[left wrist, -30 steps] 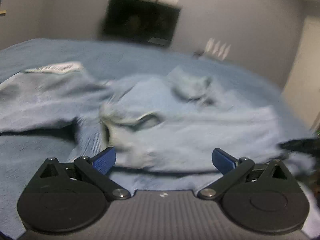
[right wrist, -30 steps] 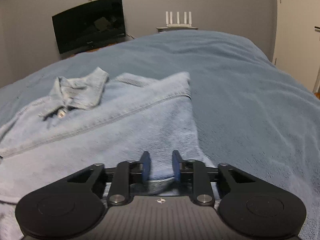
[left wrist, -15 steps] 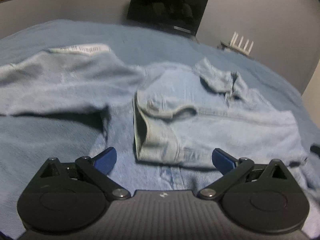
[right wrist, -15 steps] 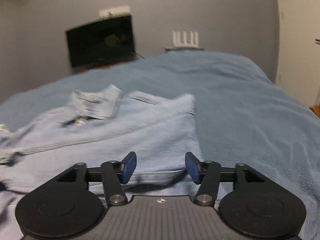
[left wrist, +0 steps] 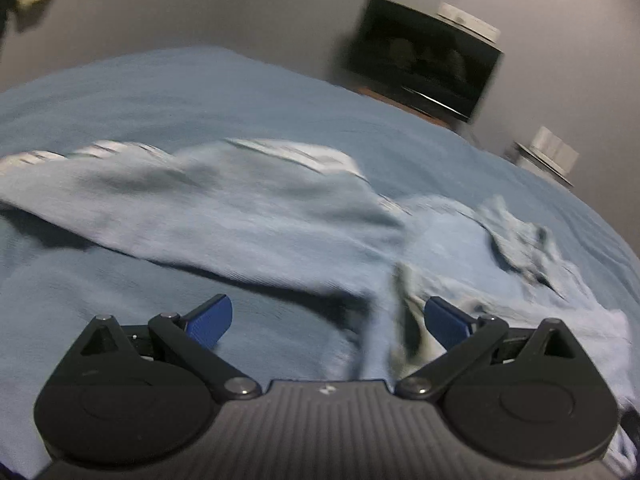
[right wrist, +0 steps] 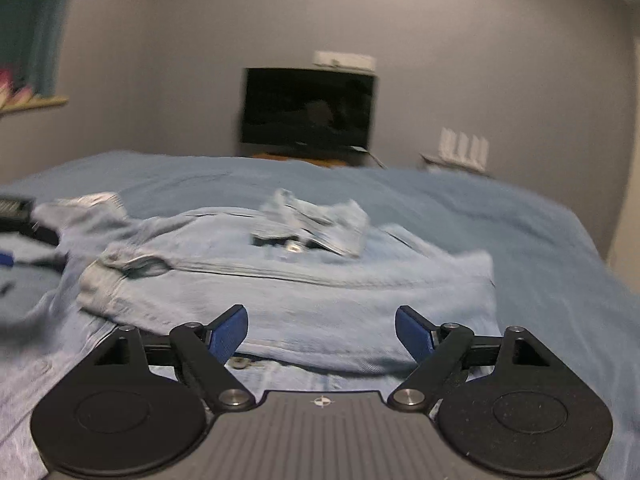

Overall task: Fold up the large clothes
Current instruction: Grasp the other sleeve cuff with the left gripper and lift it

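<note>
A light blue denim jacket [right wrist: 320,280] lies on the blue bed cover [right wrist: 520,224], collar [right wrist: 316,226] toward the far wall. Its right side is folded over the body; a sleeve cuff [right wrist: 120,276] lies across the left part. In the left wrist view the jacket's left half [left wrist: 224,216] spreads out to the left, blurred, with the collar [left wrist: 520,244] at right. My left gripper [left wrist: 327,322] is open and empty above the cover beside the sleeve. My right gripper [right wrist: 321,334] is open and empty just above the jacket's near folded edge.
A dark monitor [right wrist: 308,110] stands against the grey far wall, with a white router [right wrist: 464,146] to its right. A shelf [right wrist: 32,102] is at the left wall. The left gripper's body shows at the right wrist view's left edge [right wrist: 16,220].
The right gripper has opened, let go of the jacket's folded edge and pulled back. The left gripper, open throughout, has swung left toward the spread-out left half.
</note>
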`<state>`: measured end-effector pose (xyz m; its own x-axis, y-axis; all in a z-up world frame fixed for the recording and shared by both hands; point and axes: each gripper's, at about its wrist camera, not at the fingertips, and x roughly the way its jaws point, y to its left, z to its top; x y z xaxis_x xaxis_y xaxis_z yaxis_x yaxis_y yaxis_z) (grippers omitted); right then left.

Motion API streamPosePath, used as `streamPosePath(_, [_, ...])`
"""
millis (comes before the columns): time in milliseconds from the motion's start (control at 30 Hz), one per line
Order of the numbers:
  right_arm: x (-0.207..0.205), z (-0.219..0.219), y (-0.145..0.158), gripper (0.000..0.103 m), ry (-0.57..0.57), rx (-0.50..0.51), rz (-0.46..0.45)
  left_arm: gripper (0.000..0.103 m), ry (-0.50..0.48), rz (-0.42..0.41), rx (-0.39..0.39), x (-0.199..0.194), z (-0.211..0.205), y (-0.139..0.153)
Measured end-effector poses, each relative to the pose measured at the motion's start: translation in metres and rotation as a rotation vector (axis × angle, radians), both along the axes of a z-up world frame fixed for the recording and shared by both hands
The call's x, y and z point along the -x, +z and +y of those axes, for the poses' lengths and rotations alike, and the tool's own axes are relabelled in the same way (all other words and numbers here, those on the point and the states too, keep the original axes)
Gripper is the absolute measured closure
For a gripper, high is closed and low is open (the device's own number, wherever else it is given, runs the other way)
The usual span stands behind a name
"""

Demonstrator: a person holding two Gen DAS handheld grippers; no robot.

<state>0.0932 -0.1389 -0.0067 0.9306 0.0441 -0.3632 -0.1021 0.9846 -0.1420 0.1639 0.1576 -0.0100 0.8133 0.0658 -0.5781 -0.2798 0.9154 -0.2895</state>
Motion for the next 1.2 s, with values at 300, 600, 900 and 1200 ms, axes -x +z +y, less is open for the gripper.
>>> streamPosePath(300, [0.008, 0.035, -0.020, 0.012, 0.120, 0.076, 0.045, 0.000, 0.484, -0.127, 0.016, 0.021, 0.103, -0.011])
streamPosePath(600, [-0.011, 0.038, -0.048, 0.012, 0.114, 0.059, 0.164, 0.008, 0.735, -0.199, 0.388, 0.050, 0.206, -0.053])
streamPosePath(900, [-0.010, 0.042, -0.057, 0.012, 0.123, 0.099, 0.169, 0.013, 0.751, -0.271, 0.518, 0.056, 0.231, -0.074])
streamPosePath(1200, [-0.009, 0.044, -0.058, 0.012, 0.122, 0.113, 0.163, 0.029, 0.763, -0.252, 0.506, 0.055, 0.237, -0.068])
